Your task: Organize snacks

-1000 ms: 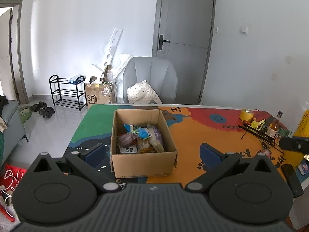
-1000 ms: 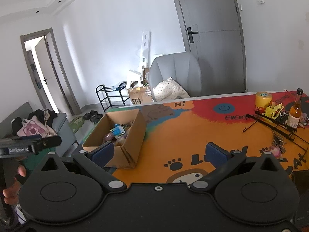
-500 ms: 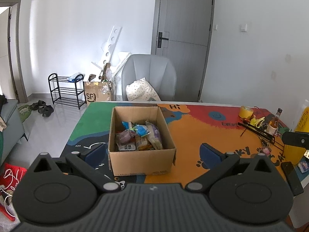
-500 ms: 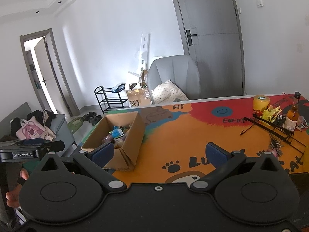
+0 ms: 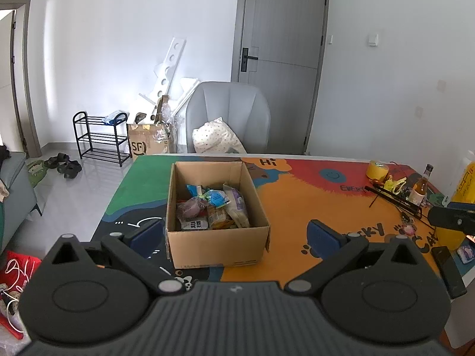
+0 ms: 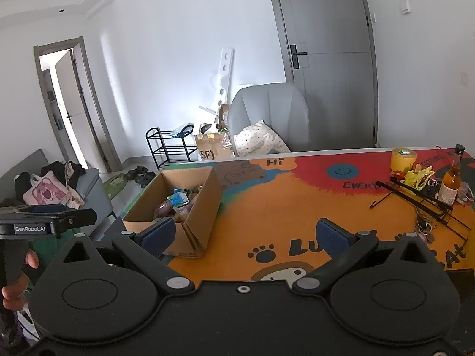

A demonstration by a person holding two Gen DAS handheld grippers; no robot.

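An open cardboard box (image 5: 218, 244) stands on the colourful table mat (image 5: 297, 207), with several snack packets (image 5: 213, 207) piled inside. My left gripper (image 5: 236, 234) hovers open in front of the box, its blue pads on either side of the box's near wall, apart from it. In the right wrist view the same box (image 6: 204, 207) sits left of centre with the snack packets (image 6: 178, 204) showing. My right gripper (image 6: 246, 235) is open and empty above the orange part of the mat (image 6: 282, 207), to the right of the box.
A yellow tape roll (image 6: 403, 160), a glass bottle (image 6: 451, 178), a black wire stand (image 6: 415, 195) and small clutter fill the table's right side. A black phone (image 5: 448, 270) lies at the right edge. A grey chair (image 5: 228, 115) stands behind the table. A hand (image 6: 14, 284) holds the left gripper.
Both grippers have drawn back and risen slightly, so the table and box sit lower in both views. Both stay open and empty.
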